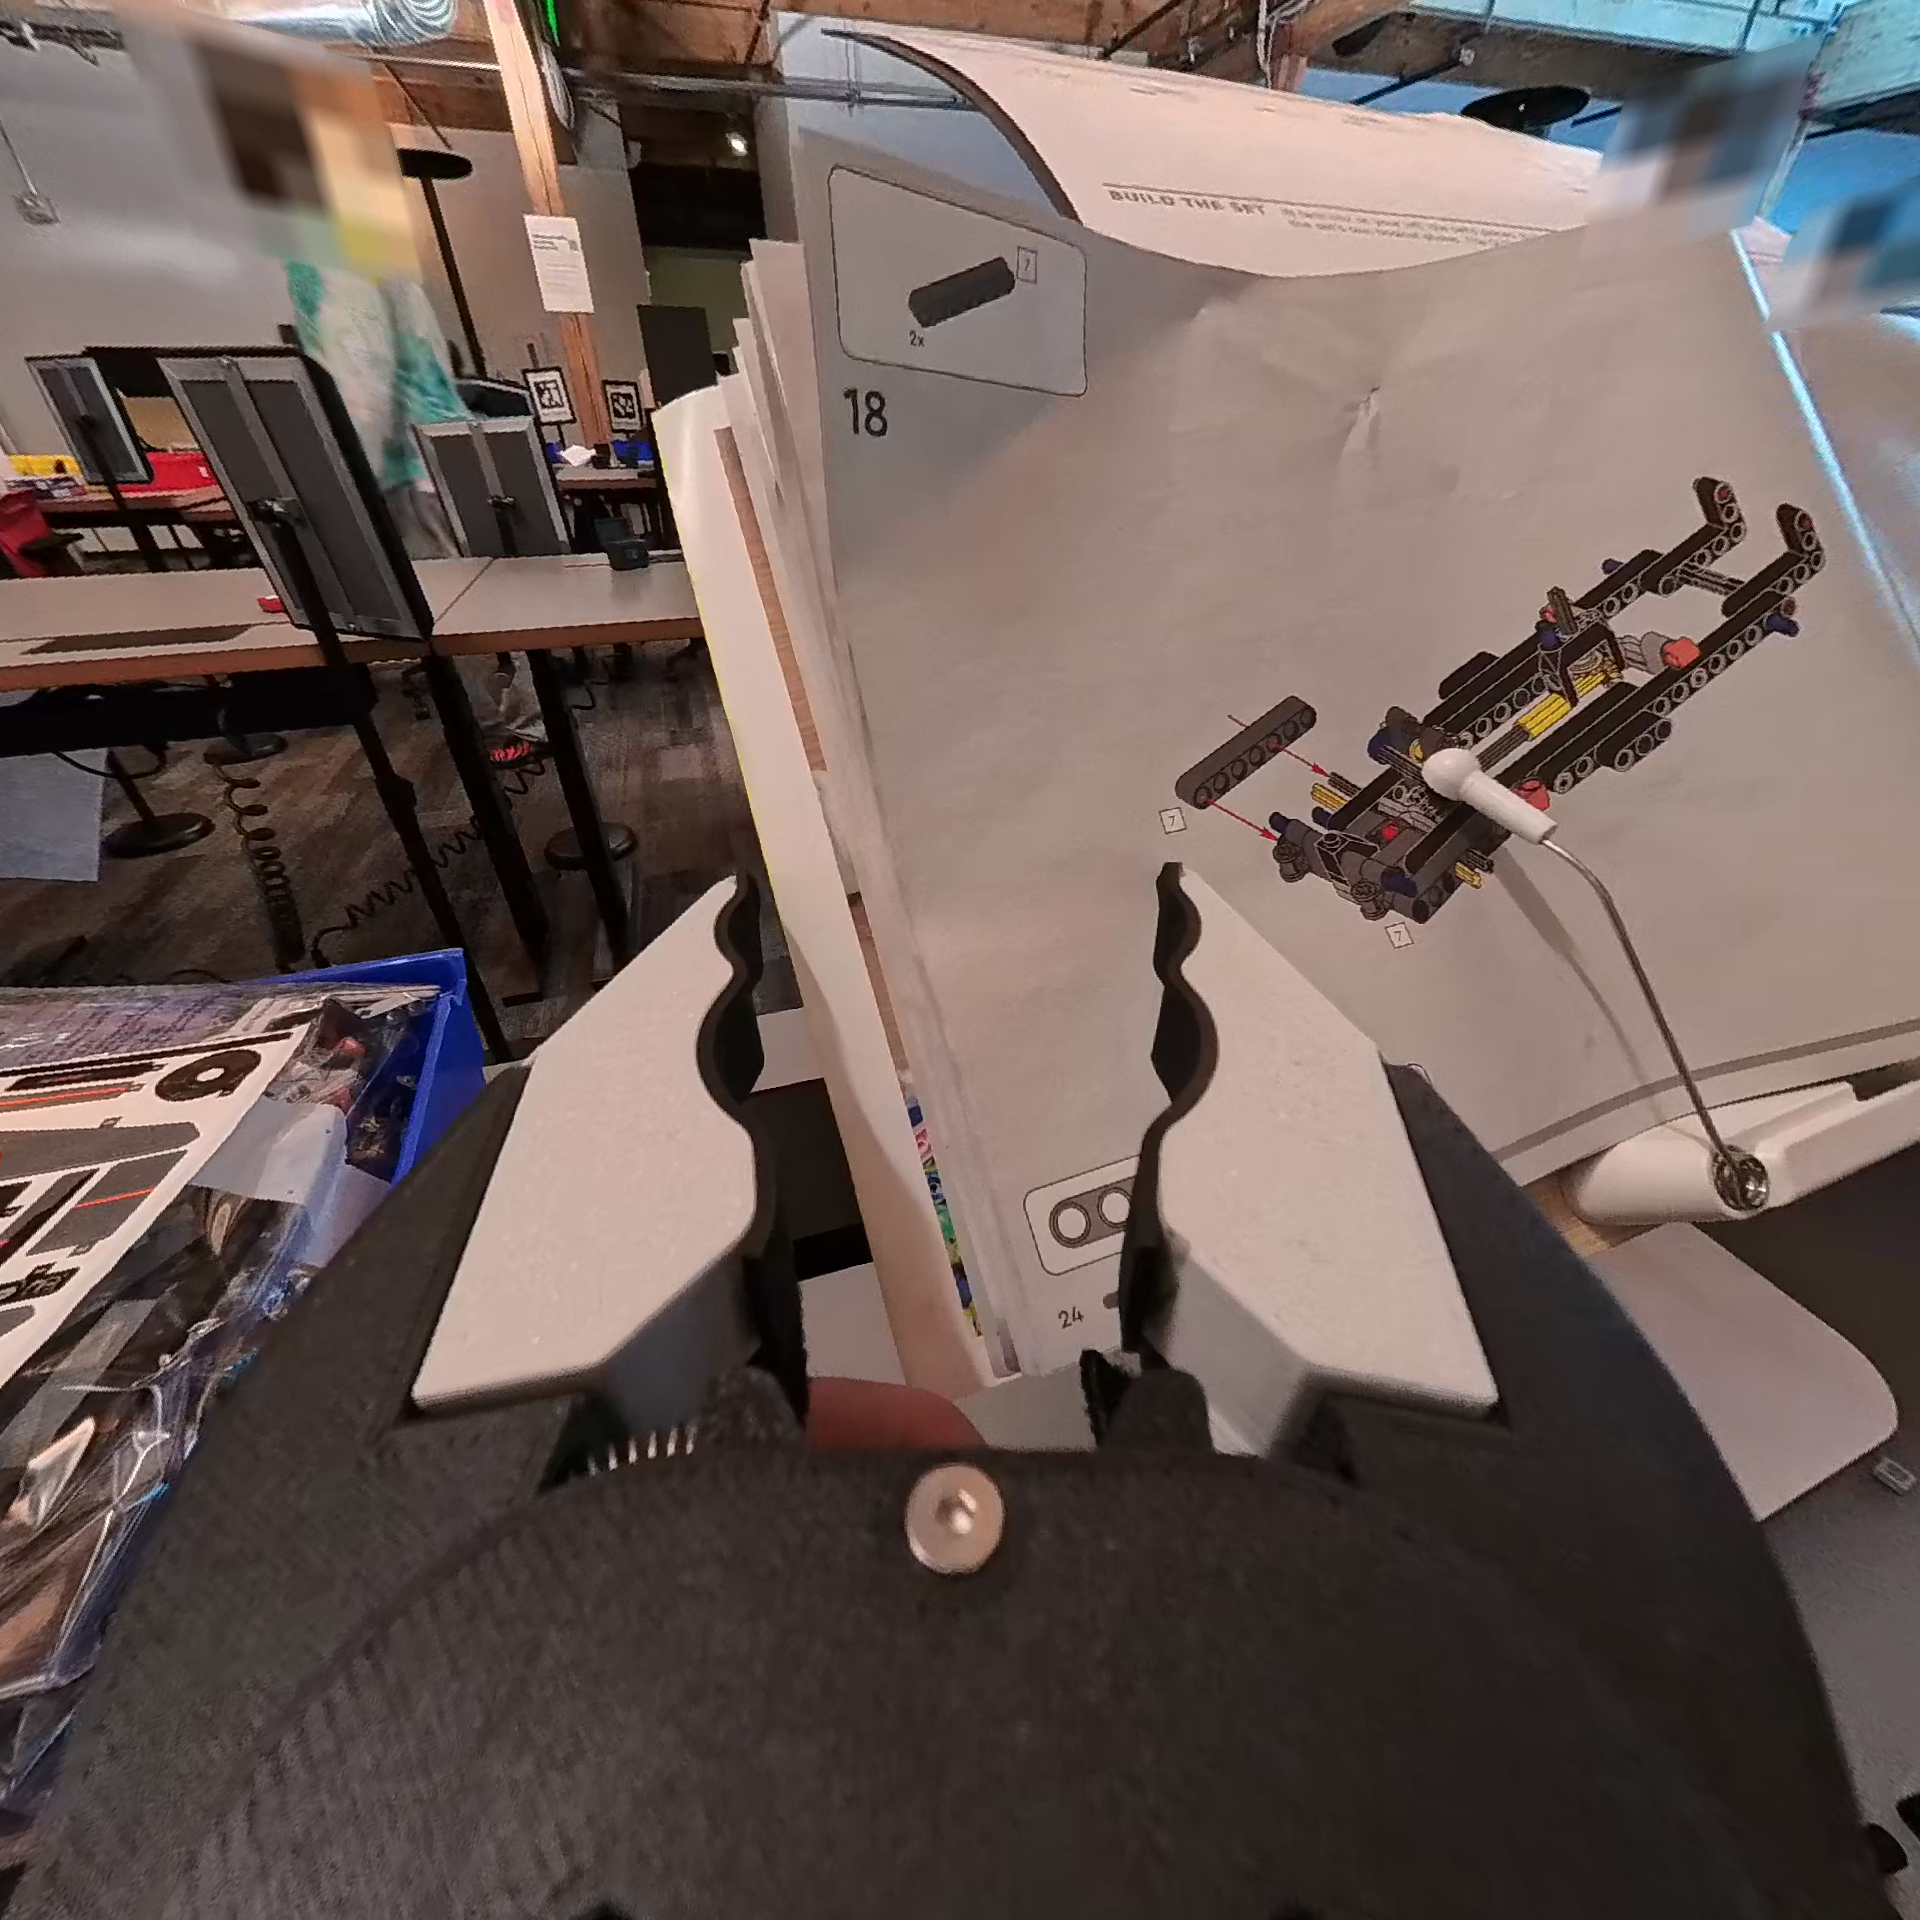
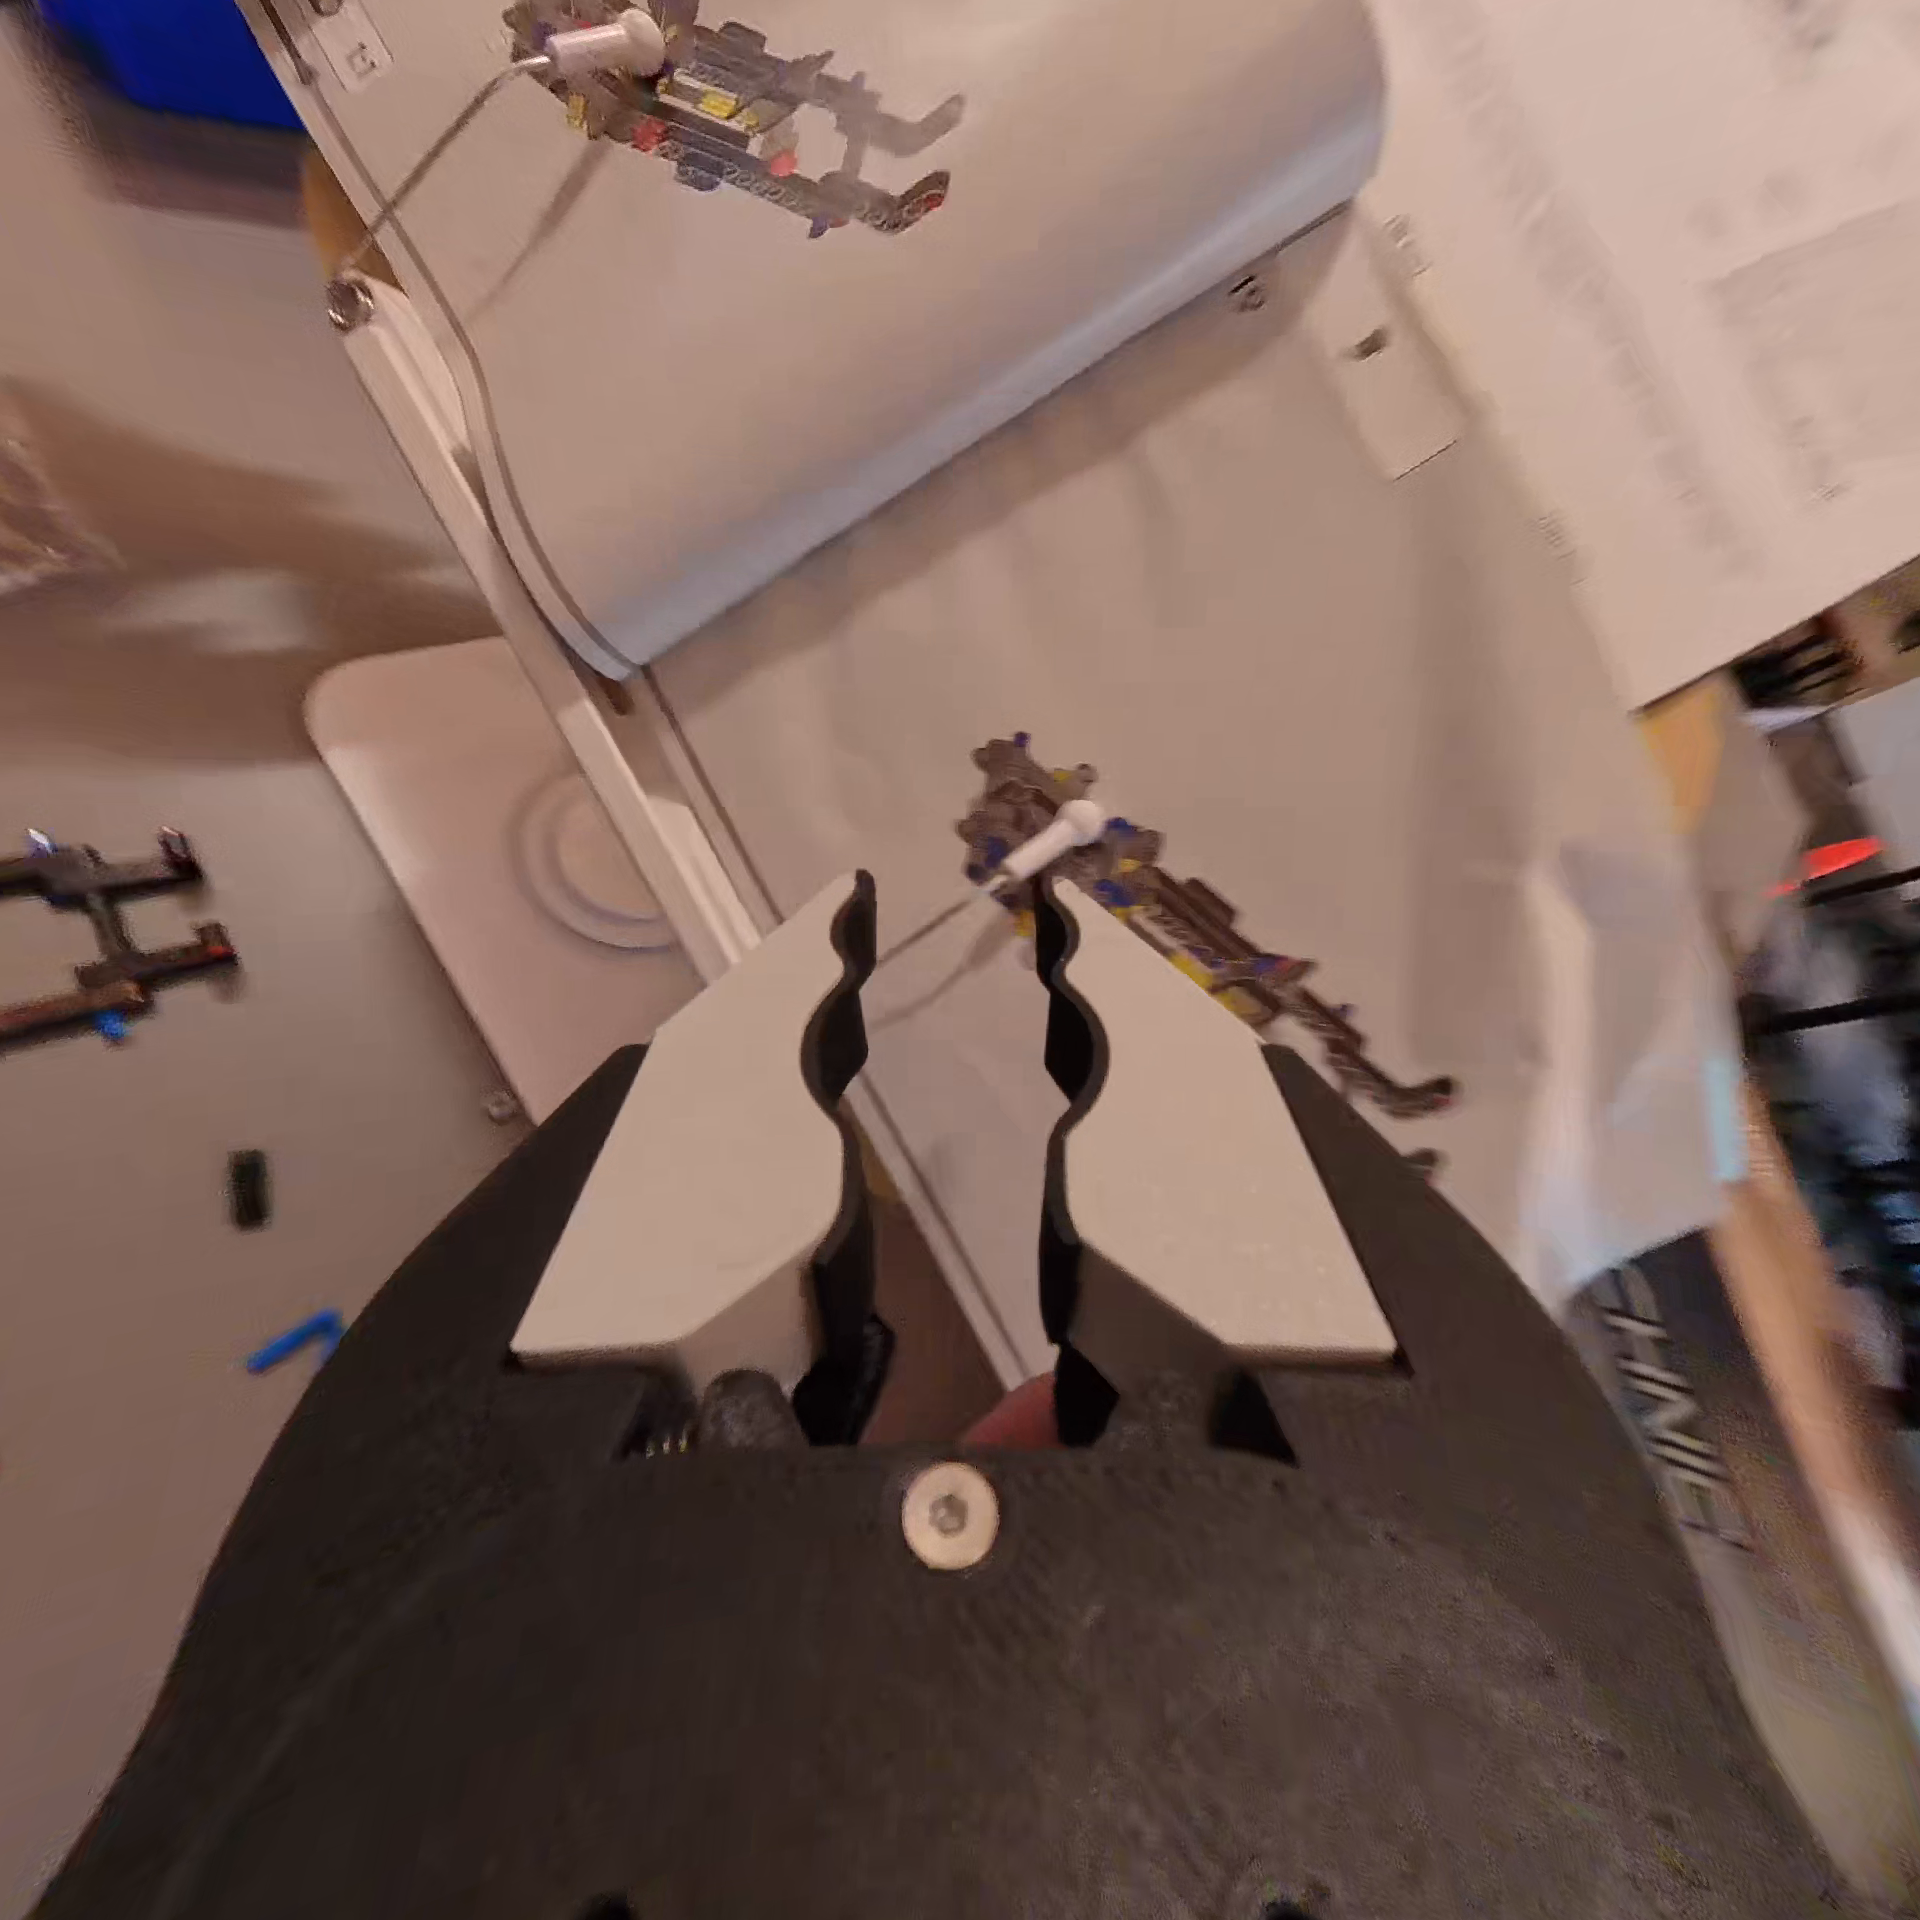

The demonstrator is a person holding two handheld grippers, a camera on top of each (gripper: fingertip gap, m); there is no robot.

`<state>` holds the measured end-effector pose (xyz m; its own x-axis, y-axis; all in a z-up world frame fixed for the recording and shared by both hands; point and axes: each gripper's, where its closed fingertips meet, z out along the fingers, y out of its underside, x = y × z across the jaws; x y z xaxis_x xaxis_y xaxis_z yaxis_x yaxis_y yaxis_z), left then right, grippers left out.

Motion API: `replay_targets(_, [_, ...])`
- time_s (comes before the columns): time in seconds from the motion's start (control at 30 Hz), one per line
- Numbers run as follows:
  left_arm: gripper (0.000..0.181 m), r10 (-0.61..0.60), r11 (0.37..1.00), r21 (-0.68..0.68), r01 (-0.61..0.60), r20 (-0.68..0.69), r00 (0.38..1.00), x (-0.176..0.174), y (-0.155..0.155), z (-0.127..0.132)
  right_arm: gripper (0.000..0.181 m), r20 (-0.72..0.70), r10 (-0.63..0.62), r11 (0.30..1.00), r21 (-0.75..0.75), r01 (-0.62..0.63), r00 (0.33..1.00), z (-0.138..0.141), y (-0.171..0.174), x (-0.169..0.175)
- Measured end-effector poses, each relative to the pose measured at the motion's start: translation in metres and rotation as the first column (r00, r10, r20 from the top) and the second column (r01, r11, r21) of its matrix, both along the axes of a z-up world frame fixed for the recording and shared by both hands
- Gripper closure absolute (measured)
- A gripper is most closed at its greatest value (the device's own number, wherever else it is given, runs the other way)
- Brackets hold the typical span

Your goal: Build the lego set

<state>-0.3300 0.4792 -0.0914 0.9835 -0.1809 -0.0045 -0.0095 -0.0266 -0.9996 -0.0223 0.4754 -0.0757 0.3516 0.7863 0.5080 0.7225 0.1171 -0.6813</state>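
Note:
The instruction booklet (image 1: 1299, 582) stands open on a white book stand (image 1: 1766, 1143). A stack of its pages stands on edge between my left gripper's (image 1: 956, 899) open jaws without being pinched. A wire page holder with a white tip (image 1: 1455, 774) presses on the right-hand page. In the blurred right wrist view, my right gripper (image 2: 954, 899) is open and empty, pointing at the booklet (image 2: 1195, 644) near a second white holder tip (image 2: 1060, 831). A partly built black lego frame (image 2: 104, 935) lies on the table at the left.
A blue bin (image 1: 447, 1039) with bagged parts and a sticker sheet (image 1: 114, 1143) sits to the left of the stand. A small black piece (image 2: 247, 1184) and a blue pin (image 2: 296, 1340) lie loose on the table. The stand's flat base (image 2: 436, 790) spreads in front. Across from one pair of fingers to the other is roughly 30 centimetres.

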Motion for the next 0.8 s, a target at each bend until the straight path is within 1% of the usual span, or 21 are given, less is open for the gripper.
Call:
replay_targets(0.07, [0.106, 0.0, 1.0, -0.002, 0.0, -0.002, 1.0, 0.0, 0.0, 0.0, 0.157, -0.043, -0.044, 0.997, -0.069, 0.041, 0.998, -0.01, 0.004, -0.004])
replay_targets(0.1, [0.106, -0.001, 1.0, -0.002, 0.001, 0.0, 1.0, -0.001, 0.0, 0.0, 0.16, -0.05, -0.077, 0.994, -0.077, 0.073, 0.996, -0.014, 0.008, -0.003])
replay_targets(0.2, [0.105, -0.008, 1.0, -0.002, 0.008, 0.014, 1.0, -0.001, 0.0, -0.001, 0.157, -0.016, -0.145, 0.989, -0.032, 0.145, 0.989, -0.023, 0.019, 0.003])
replay_targets(0.27, [0.105, -0.011, 1.0, -0.001, 0.011, 0.02, 1.0, -0.001, 0.001, -0.001, 0.156, -0.009, -0.125, 0.992, -0.022, 0.125, 0.992, -0.027, 0.016, -0.003])
replay_targets(0.37, [0.104, -0.01, 1.0, -0.001, 0.01, 0.019, 1.0, -0.001, 0.0, -0.001, 0.171, 0.007, -0.147, 0.989, 0.013, 0.147, 0.989, -0.029, 0.023, -0.002])
replay_targets(0.47, [0.104, -0.008, 1.0, 0.0, 0.008, 0.016, 1.0, -0.001, 0.0, -0.002, 0.175, -0.057, -0.157, 0.986, -0.059, 0.153, 0.986, -0.029, 0.022, -0.002])
replay_targets(0.53, [0.105, -0.012, 1.0, 0.001, 0.012, 0.019, 1.0, -0.001, 0.0, -0.002, 0.176, -0.134, -0.187, 0.979, -0.108, 0.173, 0.973, -0.029, 0.021, 0.002])
replay_targets(0.6, [0.104, -0.013, 1.0, 0.001, 0.013, 0.026, 1.0, -0.002, 0.001, -0.002, 0.177, -0.227, -0.228, 0.969, -0.144, 0.199, 0.947, -0.029, 0.021, 0.007])
replay_targets(0.67, [0.102, -0.012, 1.0, 0.003, 0.012, 0.034, 0.999, -0.003, 0.001, -0.002, 0.177, -0.319, -0.277, 0.956, -0.185, 0.227, 0.906, -0.029, 0.02, 0.015])
replay_targets(0.73, [0.102, -0.014, 1.0, 0.001, 0.014, 0.042, 0.999, -0.003, 0.001, -0.003, 0.176, -0.415, -0.339, 0.936, -0.241, 0.257, 0.844, -0.032, 0.019, 0.026])
replay_targets(0.8, [0.102, -0.014, 1.0, 0.001, 0.014, 0.042, 0.999, -0.003, 0.001, -0.003, 0.176, -0.505, -0.399, 0.914, -0.289, 0.286, 0.765, -0.037, 0.015, 0.037])
